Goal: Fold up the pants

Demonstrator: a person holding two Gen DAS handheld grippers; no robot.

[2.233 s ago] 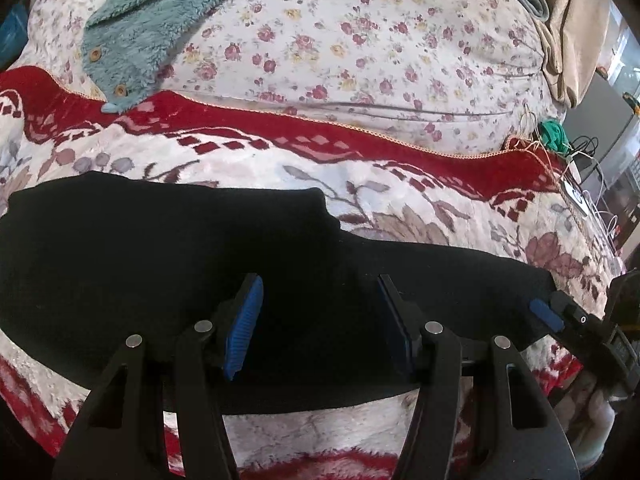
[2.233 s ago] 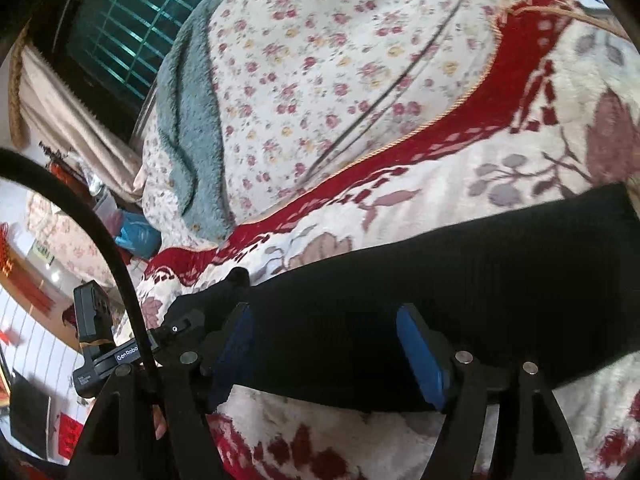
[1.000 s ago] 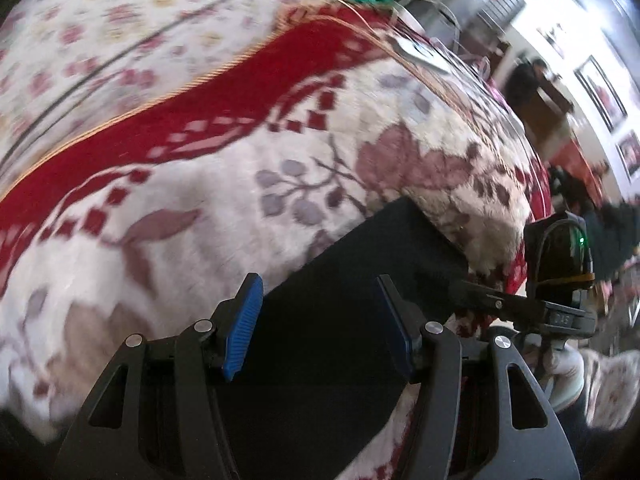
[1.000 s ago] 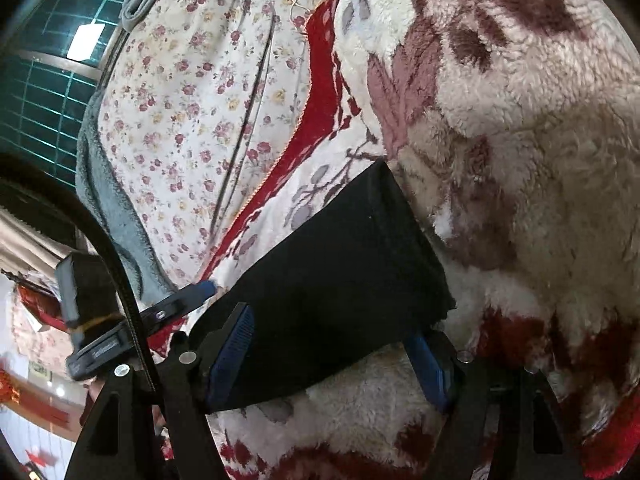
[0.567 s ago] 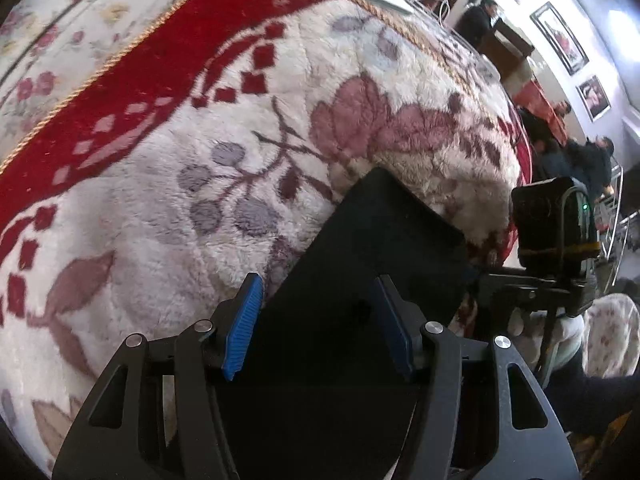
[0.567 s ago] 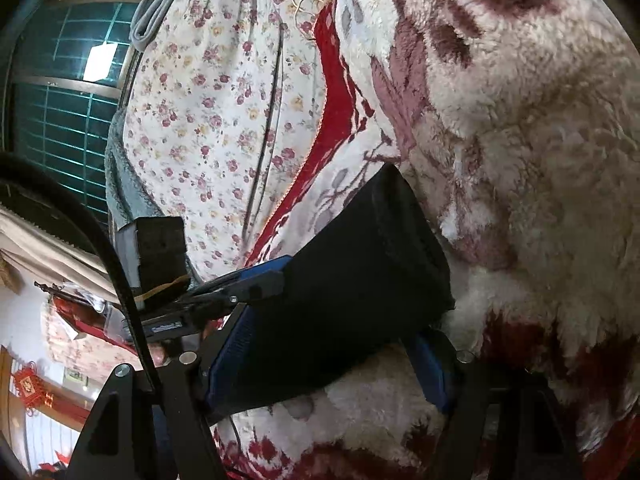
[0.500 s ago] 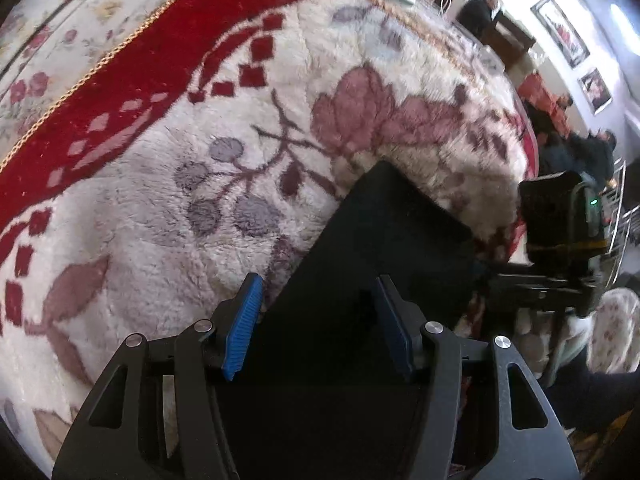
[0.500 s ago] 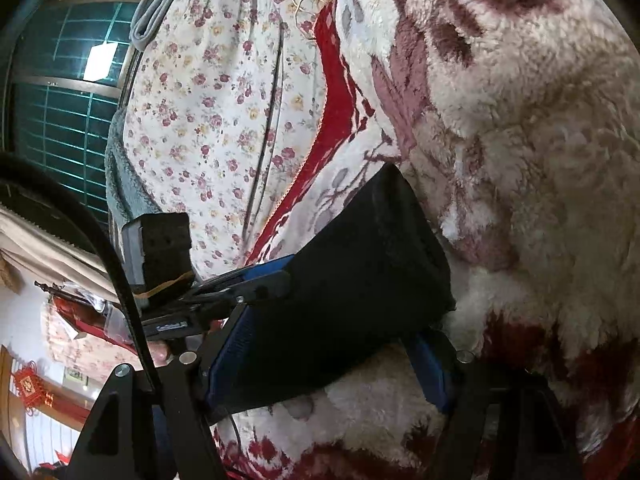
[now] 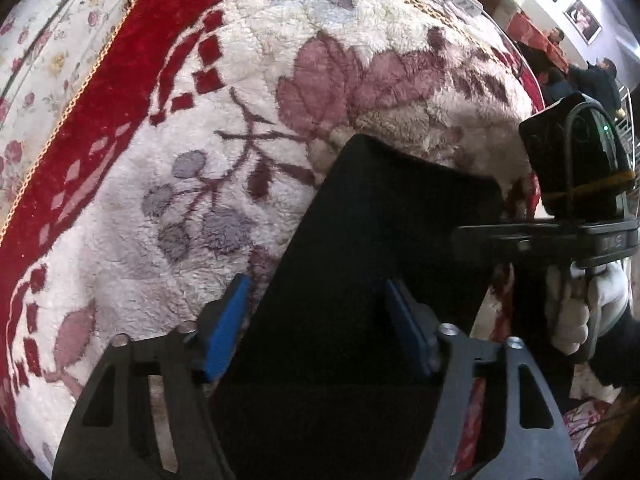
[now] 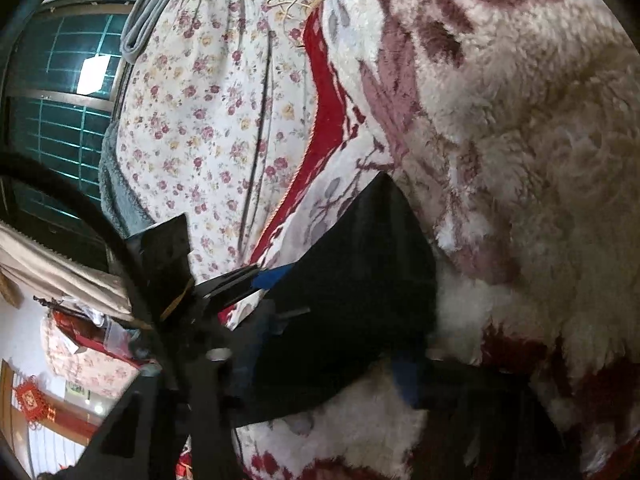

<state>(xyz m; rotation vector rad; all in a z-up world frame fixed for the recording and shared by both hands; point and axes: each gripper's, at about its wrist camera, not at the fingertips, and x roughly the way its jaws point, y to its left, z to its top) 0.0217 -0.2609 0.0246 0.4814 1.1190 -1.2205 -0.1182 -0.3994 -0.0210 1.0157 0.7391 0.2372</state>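
A thick fleece blanket [image 9: 360,40], cream with dusty-pink flowers, grey berries and a deep red border, covered the bed and filled most of both views. Beyond its red band lay a thinner cream sheet printed with small pink roses [image 10: 208,112], and past that a dark window with a green grid [image 10: 52,92].

On the fleece blanket lay the plain black pants [image 9: 380,240], flat and smooth, with one squared end reaching up toward the blanket's rounded edge. The same dark cloth ran across the middle of the right wrist view [image 10: 360,272].

The left gripper [image 9: 316,324], a black frame with blue pads, hovered low over the pants. Its jaws were opening and stood wide. The black cloth lay between and under them, and the pads did not press on it: the left pad [image 9: 226,320] sat over the fleece just beside the cloth's edge.

The right gripper [image 10: 332,360] pointed at the near edge of the pants. Its jaws were closing, blurred in motion, with the hem of the black cloth between them. Whether the pads already pinched the cloth could not be told.

A white-gloved hand [image 9: 576,304] held the right gripper's handle beside the pants.
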